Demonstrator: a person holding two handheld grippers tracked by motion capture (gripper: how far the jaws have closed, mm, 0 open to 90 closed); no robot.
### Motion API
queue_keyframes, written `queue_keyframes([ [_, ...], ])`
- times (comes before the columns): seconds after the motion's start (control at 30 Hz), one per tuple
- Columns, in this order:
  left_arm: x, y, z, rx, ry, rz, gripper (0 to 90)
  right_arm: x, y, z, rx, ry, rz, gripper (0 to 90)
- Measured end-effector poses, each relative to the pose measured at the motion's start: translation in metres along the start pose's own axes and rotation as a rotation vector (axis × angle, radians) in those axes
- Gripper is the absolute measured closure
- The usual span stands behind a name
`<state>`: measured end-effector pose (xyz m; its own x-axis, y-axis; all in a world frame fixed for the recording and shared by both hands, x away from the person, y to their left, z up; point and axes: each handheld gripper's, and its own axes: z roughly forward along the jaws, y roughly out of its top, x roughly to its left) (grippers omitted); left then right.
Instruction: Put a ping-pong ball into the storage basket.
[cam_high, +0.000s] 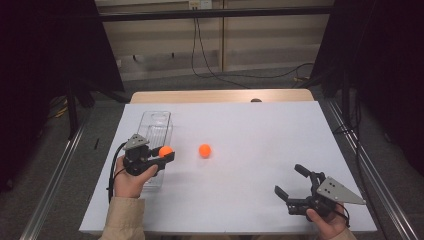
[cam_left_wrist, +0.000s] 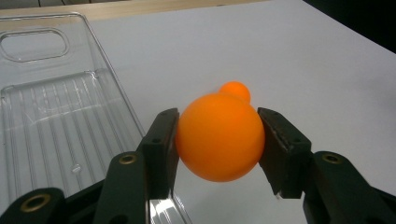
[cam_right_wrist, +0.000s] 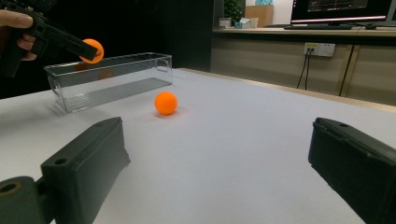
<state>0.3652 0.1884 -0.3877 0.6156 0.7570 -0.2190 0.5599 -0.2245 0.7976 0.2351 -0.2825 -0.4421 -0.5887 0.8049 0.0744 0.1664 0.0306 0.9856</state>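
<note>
Two orange balls here: left gripper (cam_high: 167, 155) is clamped on one ball (cam_high: 165, 150) beside the clear bin (cam_high: 156, 125); second ball (cam_high: 205, 150) sits mid-table, right gripper (cam_high: 290, 181) wide open, near right.

The right tongs (cam_right_wrist: 217, 172) stand wide apart over the white worktop (cam_right_wrist: 243, 140), nothing between them. Ahead lies an orange ball (cam_right_wrist: 166, 102), just beside a clear plastic box (cam_right_wrist: 109, 79). At far left a hand's tongs (cam_right_wrist: 86, 49) hold another ball (cam_right_wrist: 93, 50), apparently above the box.
</note>
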Motion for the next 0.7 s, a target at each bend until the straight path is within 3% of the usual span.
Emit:
queue_keyframes([
  [0.7, 0.0052, -0.0003, -0.0059, -0.012, 0.025, -0.012, 50.8, 0.0001, 0.0001, 0.0000, -0.001, 0.001, 0.000, 3.2],
])
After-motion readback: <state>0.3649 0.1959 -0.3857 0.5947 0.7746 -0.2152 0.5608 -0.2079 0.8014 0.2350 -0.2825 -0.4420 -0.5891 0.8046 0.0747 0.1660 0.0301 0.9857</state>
